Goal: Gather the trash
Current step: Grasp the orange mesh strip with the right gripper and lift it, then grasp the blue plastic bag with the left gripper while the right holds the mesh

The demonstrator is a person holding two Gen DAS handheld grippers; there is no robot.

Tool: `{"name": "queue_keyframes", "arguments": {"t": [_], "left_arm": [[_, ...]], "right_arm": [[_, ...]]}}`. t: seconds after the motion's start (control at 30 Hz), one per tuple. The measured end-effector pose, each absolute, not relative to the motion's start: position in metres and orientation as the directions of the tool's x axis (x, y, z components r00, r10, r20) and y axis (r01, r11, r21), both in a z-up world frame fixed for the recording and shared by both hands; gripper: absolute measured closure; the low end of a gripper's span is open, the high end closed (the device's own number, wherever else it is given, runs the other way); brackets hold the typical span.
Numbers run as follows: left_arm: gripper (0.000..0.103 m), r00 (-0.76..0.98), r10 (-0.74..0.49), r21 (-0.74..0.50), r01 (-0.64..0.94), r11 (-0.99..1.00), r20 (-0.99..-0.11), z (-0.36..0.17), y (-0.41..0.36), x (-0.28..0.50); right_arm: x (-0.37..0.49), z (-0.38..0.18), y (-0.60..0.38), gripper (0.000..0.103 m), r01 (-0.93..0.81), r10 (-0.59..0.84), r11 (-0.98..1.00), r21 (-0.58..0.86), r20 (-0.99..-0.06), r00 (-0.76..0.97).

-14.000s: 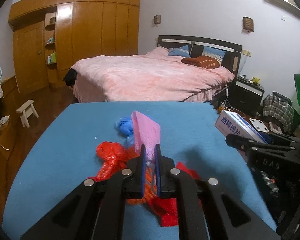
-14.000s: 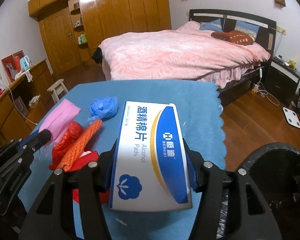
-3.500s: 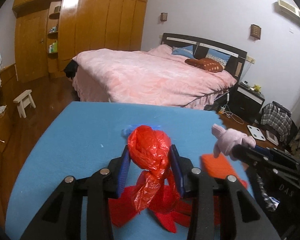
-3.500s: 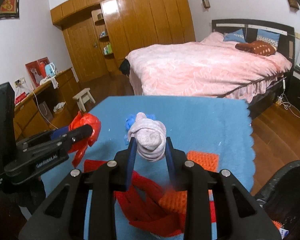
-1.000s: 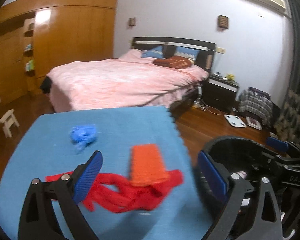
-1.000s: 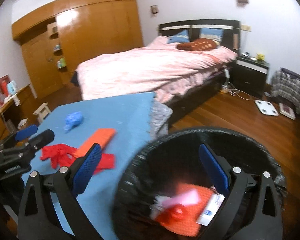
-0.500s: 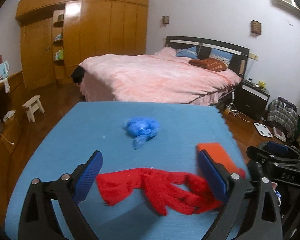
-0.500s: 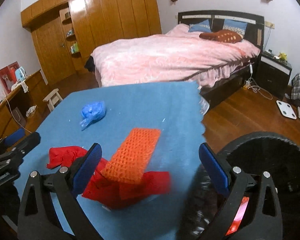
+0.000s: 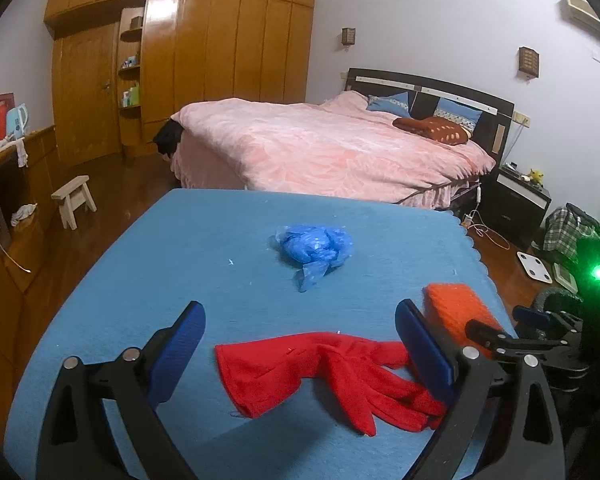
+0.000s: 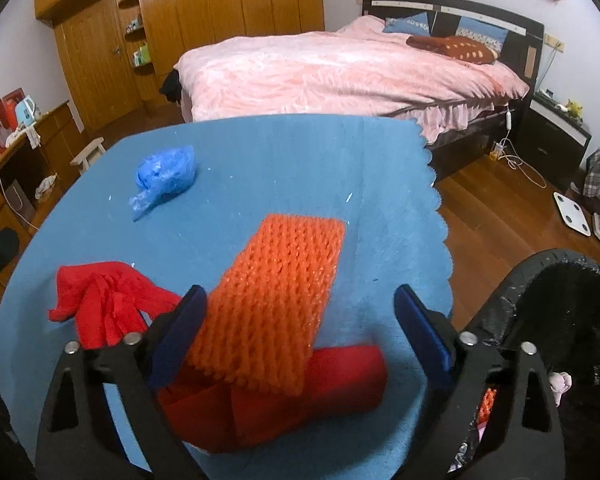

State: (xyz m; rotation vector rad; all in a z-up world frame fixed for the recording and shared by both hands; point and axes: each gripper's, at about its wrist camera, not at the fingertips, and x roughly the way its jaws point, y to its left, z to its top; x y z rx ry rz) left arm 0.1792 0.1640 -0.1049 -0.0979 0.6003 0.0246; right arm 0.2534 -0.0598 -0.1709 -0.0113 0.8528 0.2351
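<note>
A red glove (image 9: pixel 320 372) lies flat on the blue table cloth (image 9: pixel 172 264), between the wide-apart fingers of my open left gripper (image 9: pixel 300 338). An orange foam net (image 10: pixel 276 292) lies on red fabric (image 10: pixel 300 396), partly between the fingers of my right gripper (image 10: pixel 300 320). Those jaws are closing and the pads do not press on the net. A crumpled blue plastic bag (image 9: pixel 314 246) sits farther back on the cloth. In the right wrist view the glove (image 10: pixel 100 304) lies to the left and the bag (image 10: pixel 166 174) behind it.
A black trash bin (image 10: pixel 560 320) stands at the table's right edge with scraps inside. Beyond the table are a pink bed (image 9: pixel 324 152), a wooden wardrobe (image 9: pixel 220 52) and a small stool (image 9: pixel 74 200). A scale (image 10: pixel 572 214) lies on the wooden floor.
Both grippers have swung from the bin back over the table and come down closer to the glove and the net. The right jaws have narrowed a little.
</note>
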Motion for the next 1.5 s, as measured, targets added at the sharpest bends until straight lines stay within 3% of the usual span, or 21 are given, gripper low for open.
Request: {"name": "queue_keyframes", "arguments": {"t": [0.13, 0.23, 0.4, 0.7, 1.2, 1.5], "left_arm": [[0.009, 0.823, -0.005, -0.09, -0.056, 0.994, -0.569, -0.108, 0.165, 0.183], [0.009, 0.822, -0.006, -0.093, -0.057, 0.994, -0.569, -0.11, 0.166, 0.183], [0.009, 0.82, -0.004, -0.091, -0.059, 0.994, -0.572, -0.112, 0.167, 0.184], [0.009, 0.815, -0.005, -0.09, -0.058, 0.994, -0.579, -0.114, 0.165, 0.188], [0.01, 0.821, -0.006, -0.057, -0.032, 0.998, -0.57, -0.115, 0.156, 0.26], [0.012, 0.75, -0.014, -0.026, -0.004, 1.0, -0.661, -0.145, 0.15, 0.333]], "right_arm": [[0.257, -0.178, -0.056, 0.025, -0.218, 0.21, 0.971, 0.092, -0.763, 0.611], [0.26, -0.182, -0.054, 0.036, -0.23, 0.234, 0.966, 0.118, -0.776, 0.586], [0.26, -0.181, -0.05, 0.065, -0.265, 0.275, 0.954, 0.143, -0.773, 0.571], [0.261, -0.162, -0.05, 0.09, -0.314, 0.335, 0.934, 0.173, -0.728, 0.598], [0.298, -0.136, -0.052, 0.092, -0.285, 0.328, 0.942, 0.178, -0.675, 0.662], [0.332, -0.132, -0.043, 0.092, -0.278, 0.307, 0.948, 0.153, -0.669, 0.677]]}}
